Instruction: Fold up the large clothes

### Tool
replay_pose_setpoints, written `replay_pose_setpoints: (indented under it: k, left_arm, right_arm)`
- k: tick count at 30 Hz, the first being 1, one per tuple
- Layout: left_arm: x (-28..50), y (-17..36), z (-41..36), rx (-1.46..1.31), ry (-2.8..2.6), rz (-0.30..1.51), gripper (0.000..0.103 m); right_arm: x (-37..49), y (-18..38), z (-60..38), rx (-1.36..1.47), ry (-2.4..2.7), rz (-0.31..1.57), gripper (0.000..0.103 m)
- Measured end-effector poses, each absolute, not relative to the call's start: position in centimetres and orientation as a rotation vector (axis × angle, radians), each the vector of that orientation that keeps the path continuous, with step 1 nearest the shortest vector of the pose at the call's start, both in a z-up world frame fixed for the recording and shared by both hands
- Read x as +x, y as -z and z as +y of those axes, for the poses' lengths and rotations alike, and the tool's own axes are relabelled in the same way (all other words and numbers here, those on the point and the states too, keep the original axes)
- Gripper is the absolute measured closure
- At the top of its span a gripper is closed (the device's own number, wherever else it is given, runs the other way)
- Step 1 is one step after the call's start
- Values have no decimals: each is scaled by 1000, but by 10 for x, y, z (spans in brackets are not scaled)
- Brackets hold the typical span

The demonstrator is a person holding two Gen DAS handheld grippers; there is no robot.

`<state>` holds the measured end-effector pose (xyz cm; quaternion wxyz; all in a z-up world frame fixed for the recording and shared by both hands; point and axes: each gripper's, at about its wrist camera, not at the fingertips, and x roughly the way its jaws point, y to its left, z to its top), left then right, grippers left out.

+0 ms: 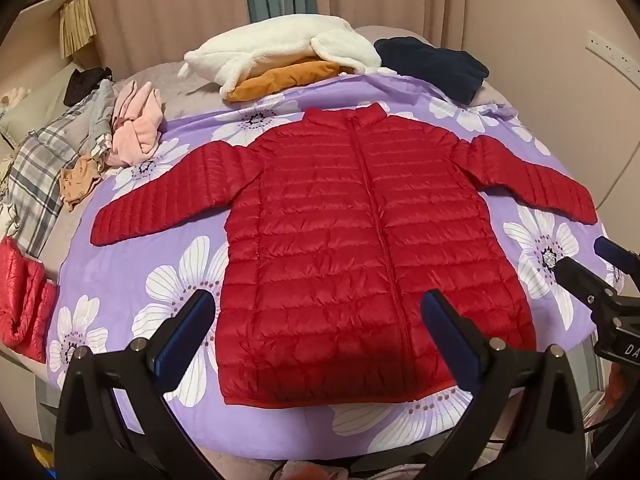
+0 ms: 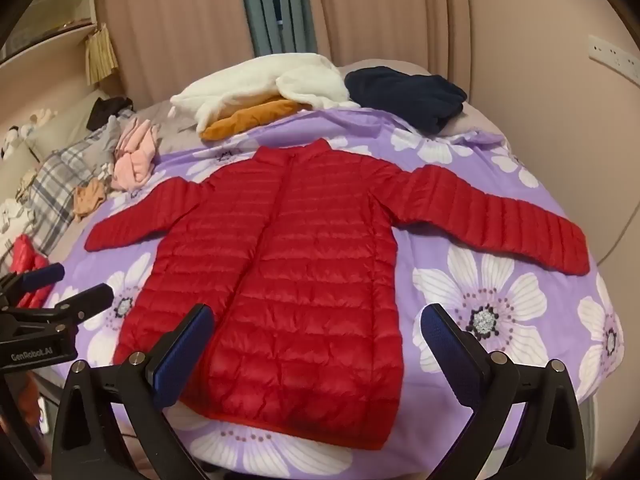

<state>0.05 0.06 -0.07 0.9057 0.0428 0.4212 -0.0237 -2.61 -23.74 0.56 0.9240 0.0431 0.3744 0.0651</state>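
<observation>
A: The red quilted puffer jacket (image 1: pixel 352 248) lies flat and zipped, front up, in the middle of the purple bedspread with white flowers (image 1: pixel 160 280) on the bed, collar toward the curtains, both sleeves spread outward, hem nearest us.

B: And our grippers? We see the left gripper (image 1: pixel 320 320) with its blue-padded fingers spread as wide as they go, hovering over the jacket's lower half, pinching nothing and touching nothing.

A: Same for the right gripper (image 2: pixel 316 334): jaws fully apart, empty, above the hem region. From the left wrist view we catch it at the far right edge, over the bedspread beside the jacket.

B: Around the jacket we have a white fleece garment (image 1: pixel 276 46) on top of a mustard-orange one (image 1: pixel 288 78) beyond the collar, and a folded navy garment (image 1: pixel 434 66) just to their right. None of them touches the jacket.

A: On the left we see a pink bundle of cloth (image 1: pixel 134 130) near the sleeve, a grey plaid piece (image 1: pixel 44 168) behind it, and a shiny red folded puffer (image 1: pixel 24 300) at the bed's left edge.

B: The sleeve on the right reaches close to the bedspread's edge. We have bare bedspread on both sides of the jacket's body and a strip below the hem.
</observation>
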Motion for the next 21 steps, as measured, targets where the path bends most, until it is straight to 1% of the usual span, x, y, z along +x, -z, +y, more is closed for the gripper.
replay_pose_setpoints:
  k: [7, 14, 21]
  left_arm:
    - [5, 8, -9, 77, 42, 882, 0]
    - [4, 5, -2, 68, 49, 885, 0]
    - [4, 5, -1, 71, 47, 881, 0]
  right_arm:
    - [-26, -4, -239, 89, -138, 773, 1]
    - [-24, 3, -243, 91, -133, 785, 1]
    - [-26, -2, -239, 93, -128, 784, 1]
